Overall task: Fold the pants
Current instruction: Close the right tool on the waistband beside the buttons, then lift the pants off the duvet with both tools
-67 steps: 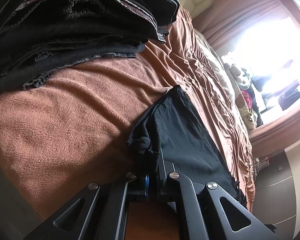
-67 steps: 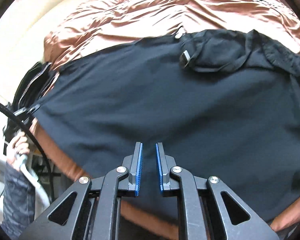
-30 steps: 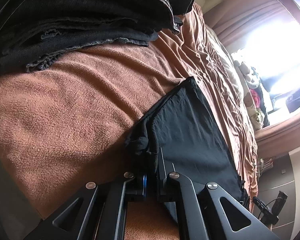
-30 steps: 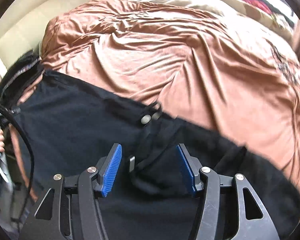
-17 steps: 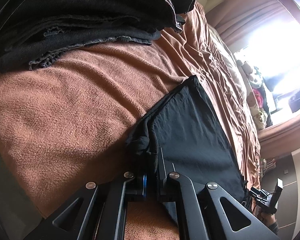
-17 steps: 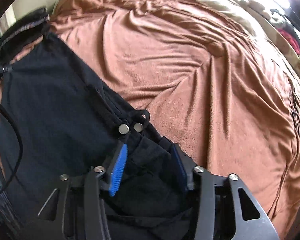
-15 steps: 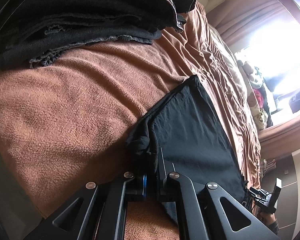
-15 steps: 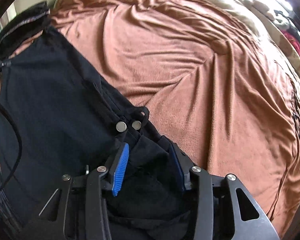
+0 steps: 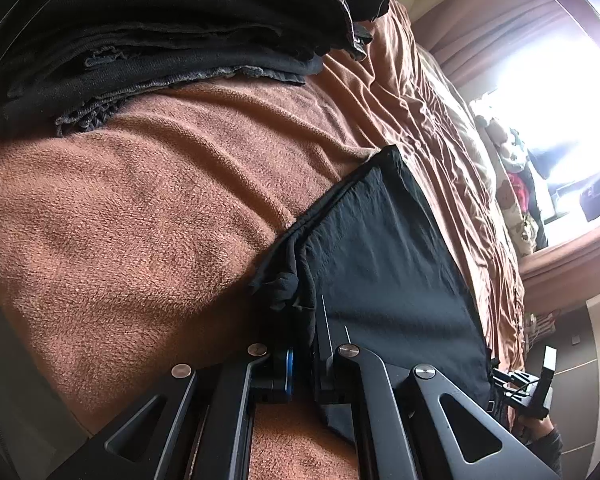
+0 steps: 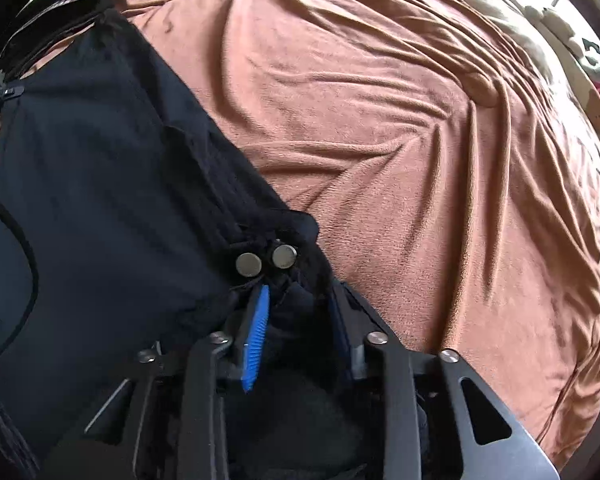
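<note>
Left gripper (image 9: 302, 350) jaws clamped on pants (image 9: 384, 272) hem. Right gripper (image 10: 300, 320) jaws closing around the waistband by the snaps (image 10: 266, 261); get all layers in before lifting.

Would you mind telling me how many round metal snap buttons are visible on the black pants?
2. Both sit side by side at the pants' bunched waistband edge, one snap left of the other snap, just beyond the right hand-held gripper. Folds may hide more.
</note>
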Available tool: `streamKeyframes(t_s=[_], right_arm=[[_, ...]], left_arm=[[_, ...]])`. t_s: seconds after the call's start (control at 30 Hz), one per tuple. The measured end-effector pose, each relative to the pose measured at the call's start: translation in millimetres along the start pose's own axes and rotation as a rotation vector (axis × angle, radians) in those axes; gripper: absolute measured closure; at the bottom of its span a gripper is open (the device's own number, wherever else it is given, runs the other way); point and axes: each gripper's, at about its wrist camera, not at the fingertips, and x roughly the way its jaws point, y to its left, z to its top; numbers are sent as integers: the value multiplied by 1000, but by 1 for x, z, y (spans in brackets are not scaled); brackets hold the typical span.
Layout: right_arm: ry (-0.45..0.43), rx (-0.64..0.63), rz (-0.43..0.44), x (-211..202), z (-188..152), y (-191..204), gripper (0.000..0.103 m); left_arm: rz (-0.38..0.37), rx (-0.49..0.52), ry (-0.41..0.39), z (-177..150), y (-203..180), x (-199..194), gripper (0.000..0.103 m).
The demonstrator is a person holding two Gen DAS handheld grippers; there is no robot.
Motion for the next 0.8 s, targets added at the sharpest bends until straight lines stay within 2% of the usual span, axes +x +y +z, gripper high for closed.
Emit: streamKeyframes(t_s=[0.17, 0.47, 0.8], right_arm=[[-18, -11, -60, -9, -5, 9, 100], [-59, 44, -113, -23, -7, 6, 101], [-65, 136, -162, -4, -2, 1, 101]], left_arm=[[4, 3, -2, 1, -4, 0, 98], [-11, 3, 8, -4, -11, 2, 98], [11, 65, -13, 1, -14, 9, 98]])
